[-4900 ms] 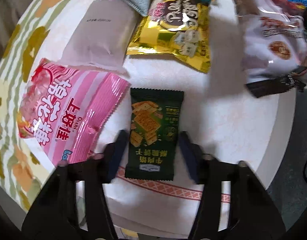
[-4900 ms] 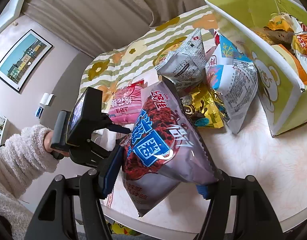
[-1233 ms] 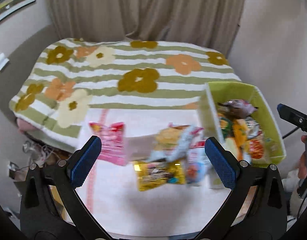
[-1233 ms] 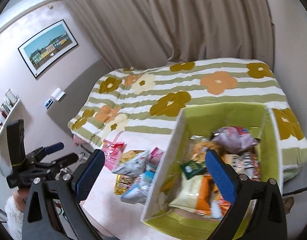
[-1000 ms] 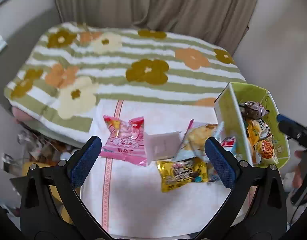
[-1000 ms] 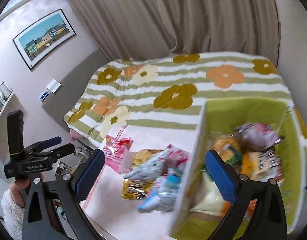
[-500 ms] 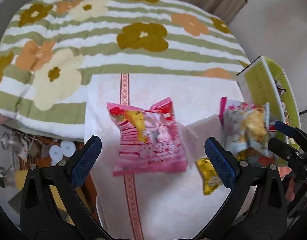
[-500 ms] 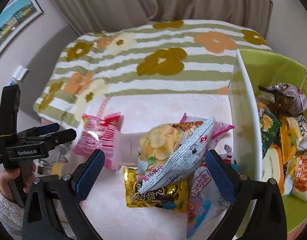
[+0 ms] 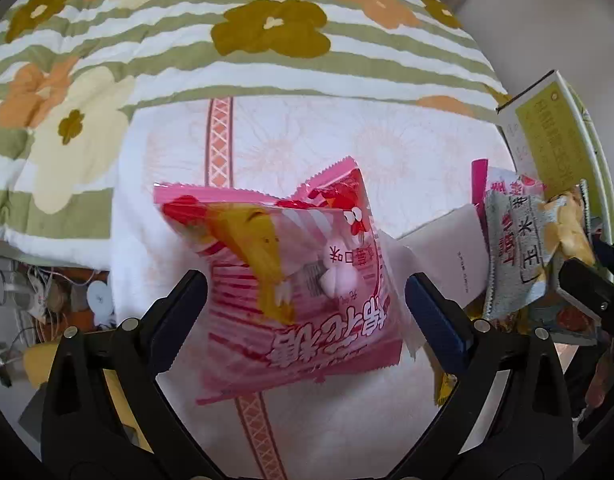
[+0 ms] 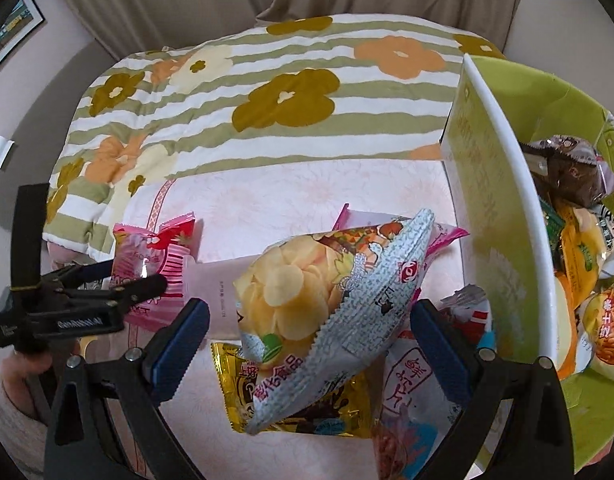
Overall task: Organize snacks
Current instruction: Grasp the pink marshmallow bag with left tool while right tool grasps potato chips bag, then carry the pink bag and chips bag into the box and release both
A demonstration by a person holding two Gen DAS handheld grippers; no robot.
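**Both claws drop onto the next two bags**

While the green box (image 10: 503, 184) at the table's right edge already holds a heap of packets, several snacks are left on the cloth, and each claw is lined up over one.

Left claw (image 9: 307, 304): jaws wide apart w/ the pink candy-floss bag (image 9: 291, 280) lying flat between them; they have just been closing in a little, but the pads don't press it yet. Bag sits near the table's left edge, over the red lattice stripe of the tablecloth (image 9: 307, 136). Print reads upside down from here, large white Chinese characters plus a chick cartoon; brand too warped to read.

Right claw (image 10: 303, 332): jaws apart too, straddling the puffy silver chip bag (image 10: 327, 300), no contact visible. That bag is propped on a gold packet (image 10: 299, 412) and a white-red one (image 10: 407, 392), so it rides high and tilted, prob. an easy side pinch. Red round logo on its back seam; Chinese text on its lower edge, partly legible.

A plain pale pouch (image 10: 223, 292) lies between the two targets. Left tool body shows "GenRobot.AI".

Likely next: squeeze both, carry to the box.
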